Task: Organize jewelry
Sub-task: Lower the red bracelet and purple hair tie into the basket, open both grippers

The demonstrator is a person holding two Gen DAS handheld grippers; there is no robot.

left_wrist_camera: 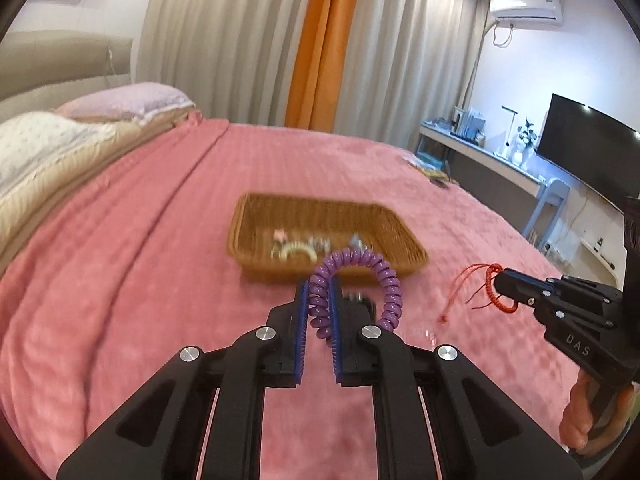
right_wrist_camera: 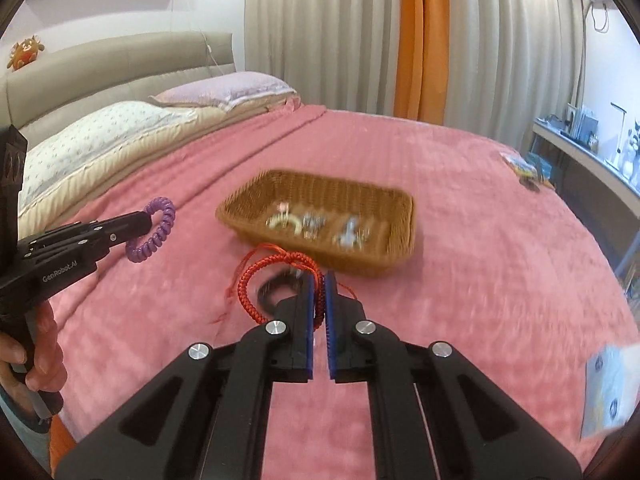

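Between the blue pads of the left gripper (left_wrist_camera: 319, 288) a purple spiral bracelet (left_wrist_camera: 360, 276) is pinched on one side, jaws nearly closed on the coil, rest of the loop arching free to the right, above the pink bedspread (left_wrist_camera: 160, 260). A red braided cord bracelet (right_wrist_camera: 276, 280) is clamped likewise in the right gripper (right_wrist_camera: 319, 284), pads almost together w/ only the thin cord between; loose tassel ends dangle off it.

Wicker basket (right_wrist_camera: 400, 232) is set on the bed just ahead of both tools, a few small pieces already inside, blurred.

Risks, judged:
- Purple coil is springy and held at one edge only, so it could be flung or slip out if swung fast toward the basket.
- Red cord is thin; grip is on a narrow section, so it could slide thru the pads, or the tassels could snag on the basket weave at release.
- Both tools are near each other; a clash over the basket is possible if both are brought in at once.
- A dark ring-like item on the bed under the red loop could be caught by the dangling strands.

Counts: grippers 2; bracelets held 2 (1 purple, 1 red); baskets 1; items in basket approx 3–4, too blurred for an exact count; pillows 2.
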